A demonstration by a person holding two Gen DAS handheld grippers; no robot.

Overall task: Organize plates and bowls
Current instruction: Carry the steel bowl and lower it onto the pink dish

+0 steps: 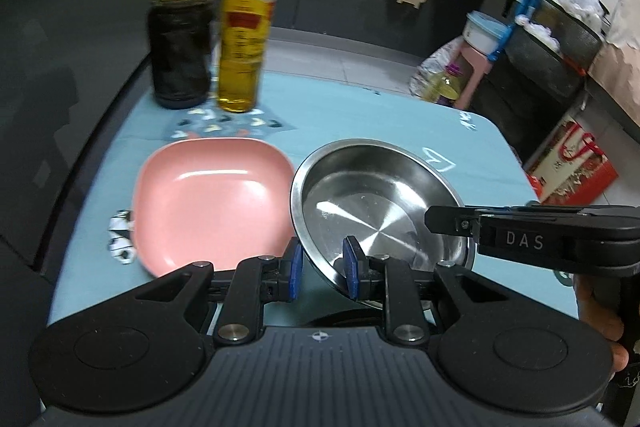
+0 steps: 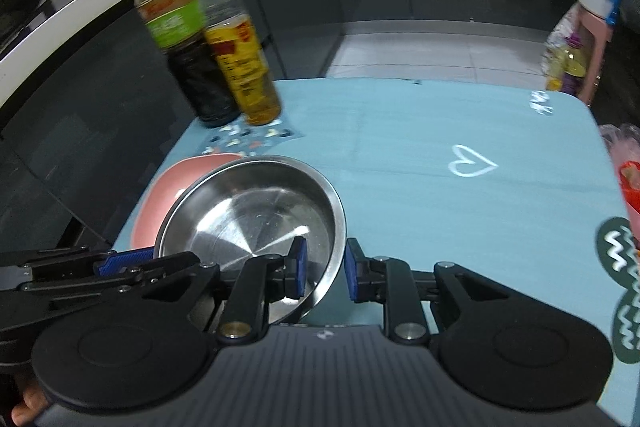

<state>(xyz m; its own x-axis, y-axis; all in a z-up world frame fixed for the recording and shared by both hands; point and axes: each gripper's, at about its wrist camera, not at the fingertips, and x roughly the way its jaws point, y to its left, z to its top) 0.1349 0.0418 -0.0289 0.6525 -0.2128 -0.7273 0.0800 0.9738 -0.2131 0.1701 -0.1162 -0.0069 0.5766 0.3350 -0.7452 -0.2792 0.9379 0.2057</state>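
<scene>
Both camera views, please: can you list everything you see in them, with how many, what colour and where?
steel bowl: one, silver, tilted, near edge of table, right of pink plate
pink plate: one, pink, on table, left of bowl
dark sauce bottle: one, green label, far left of table
oil bottle: one, yellow, beside the dark one
tablecloth: one, light blue, white heart
left gripper: one, black with blue pads, jaws astride bowl's left rim
right gripper: one, same, jaws astride bowl's right rim

A dark sauce bottle (image 1: 182, 15) stands beside an oil bottle (image 1: 245, 23).
</scene>
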